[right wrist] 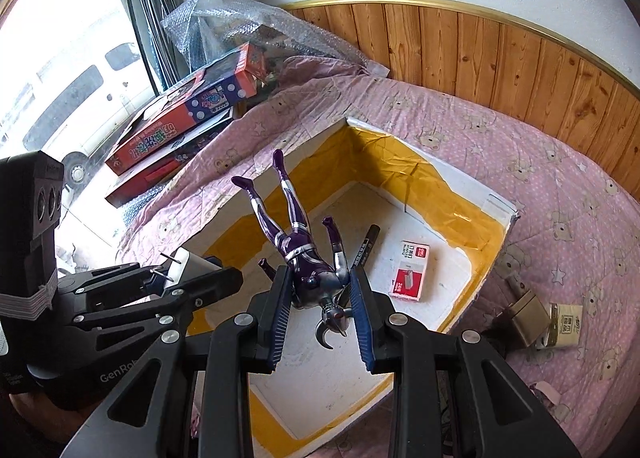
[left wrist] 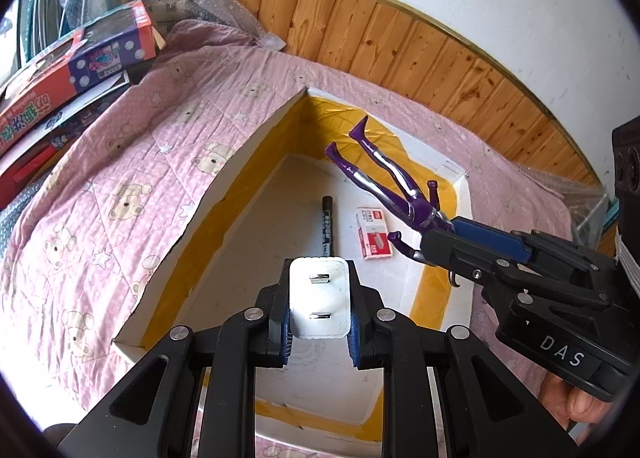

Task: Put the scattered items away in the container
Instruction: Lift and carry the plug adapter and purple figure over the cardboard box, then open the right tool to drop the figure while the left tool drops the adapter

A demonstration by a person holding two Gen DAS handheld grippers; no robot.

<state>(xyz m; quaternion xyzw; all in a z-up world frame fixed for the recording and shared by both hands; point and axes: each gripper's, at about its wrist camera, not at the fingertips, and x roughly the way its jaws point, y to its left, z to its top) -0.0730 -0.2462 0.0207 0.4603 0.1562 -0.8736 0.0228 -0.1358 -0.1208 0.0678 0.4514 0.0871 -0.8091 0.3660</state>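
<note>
A white foam box (left wrist: 244, 154) lined with yellow tape (right wrist: 496, 206) lies open on the pink bedspread. Inside lie a black marker (left wrist: 328, 226) and a red-and-white staples box (left wrist: 374, 232); both also show in the right wrist view, the marker (right wrist: 366, 244) and the staples box (right wrist: 410, 270). My left gripper (left wrist: 320, 302) is shut on a white plug adapter (left wrist: 318, 294) above the box; it shows at left in the right wrist view (right wrist: 176, 270). My right gripper (right wrist: 322, 310) is shut on a purple-and-silver toy figure (right wrist: 296, 242), legs pointing away, over the box (left wrist: 400, 186).
Red and purple toy boxes (right wrist: 180, 118) and bubble wrap (right wrist: 240, 18) are stacked at the bed's far left. A small cardboard box and a tissue pack (right wrist: 560, 324) lie on the bedspread right of the foam box. A wood-panelled wall (right wrist: 500, 54) runs behind.
</note>
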